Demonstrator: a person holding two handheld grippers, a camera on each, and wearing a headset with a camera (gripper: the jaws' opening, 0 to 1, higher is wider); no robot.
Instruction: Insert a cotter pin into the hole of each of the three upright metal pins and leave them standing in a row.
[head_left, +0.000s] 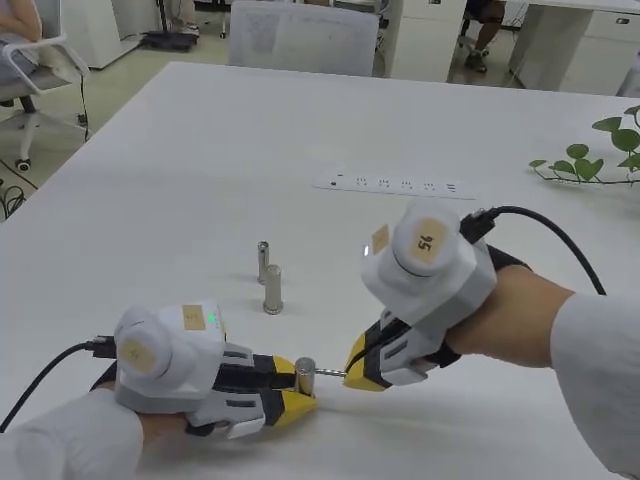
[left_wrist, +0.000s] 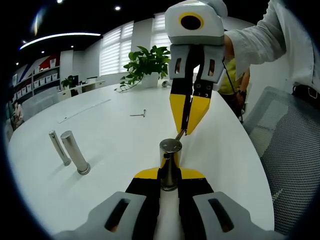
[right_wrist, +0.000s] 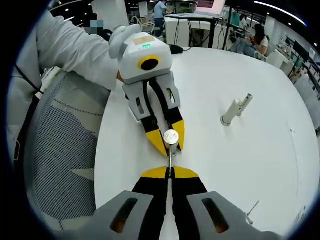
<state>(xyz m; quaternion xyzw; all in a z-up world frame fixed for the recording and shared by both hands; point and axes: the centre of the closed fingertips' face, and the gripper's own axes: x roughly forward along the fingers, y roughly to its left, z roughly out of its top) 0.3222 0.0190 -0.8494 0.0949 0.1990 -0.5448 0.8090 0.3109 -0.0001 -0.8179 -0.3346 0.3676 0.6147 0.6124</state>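
My left gripper (head_left: 297, 388) lies low on the table, shut on an upright metal pin (head_left: 305, 377). That pin (left_wrist: 170, 159) rises between its yellow-tipped jaws (left_wrist: 170, 175). My right gripper (head_left: 356, 376) is shut on a thin cotter pin (head_left: 330, 373), whose tip meets the held pin's side near the top. In the right gripper view the cotter pin (right_wrist: 170, 159) runs from my jaws (right_wrist: 170, 173) to the pin's head (right_wrist: 171, 136). Two more metal pins (head_left: 264, 260) (head_left: 272, 290) stand close together farther back.
A white power strip (head_left: 395, 185) lies across the table's middle, and a plant (head_left: 600, 155) reaches in at the right edge. A loose cotter pin (left_wrist: 139, 115) lies on the table; another (right_wrist: 251, 208) shows in the right gripper view. Chairs stand beyond the far edge.
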